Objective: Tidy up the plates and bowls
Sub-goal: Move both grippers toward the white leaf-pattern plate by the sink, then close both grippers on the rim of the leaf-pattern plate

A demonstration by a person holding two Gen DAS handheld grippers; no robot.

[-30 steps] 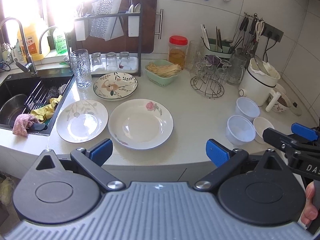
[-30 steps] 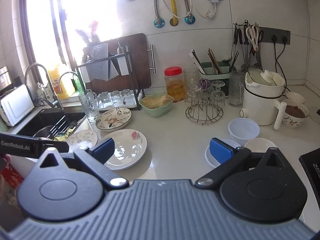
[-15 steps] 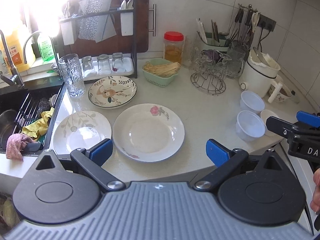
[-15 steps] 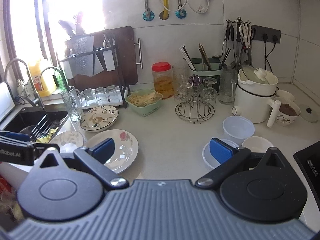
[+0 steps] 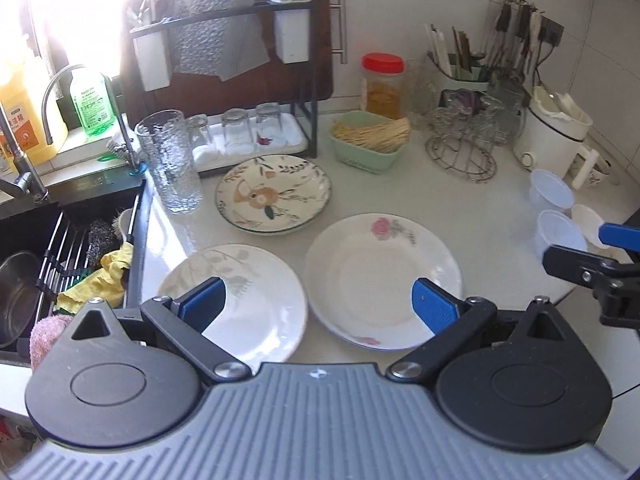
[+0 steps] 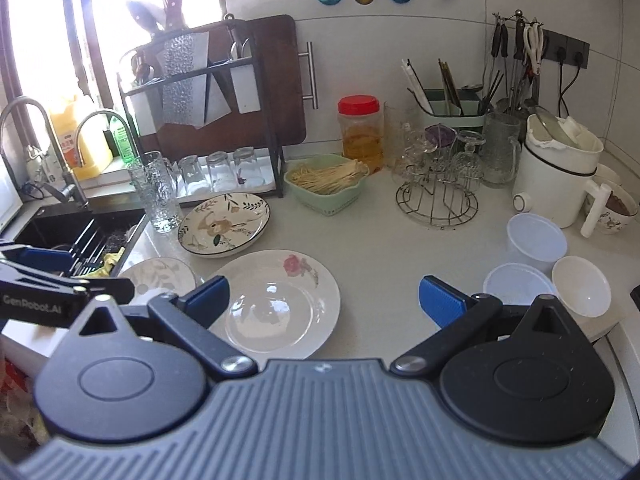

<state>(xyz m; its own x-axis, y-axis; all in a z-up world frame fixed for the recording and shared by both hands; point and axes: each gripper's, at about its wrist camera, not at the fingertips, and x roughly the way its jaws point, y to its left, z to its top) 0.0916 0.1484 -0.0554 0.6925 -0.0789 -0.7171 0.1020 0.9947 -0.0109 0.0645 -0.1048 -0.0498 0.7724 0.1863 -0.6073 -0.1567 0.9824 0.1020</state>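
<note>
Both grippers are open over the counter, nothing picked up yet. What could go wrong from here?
1. The leaf plate lies close to the sink edge; a nudge from the left gripper might tip it in.
2. The tall glass stands beside the bird plate; lifting that plate could topple it.

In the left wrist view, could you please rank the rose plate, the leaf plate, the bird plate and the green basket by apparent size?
1. Rose plate
2. Leaf plate, partly hidden
3. Bird plate, farther off, so its true size is unsure
4. Green basket
</note>
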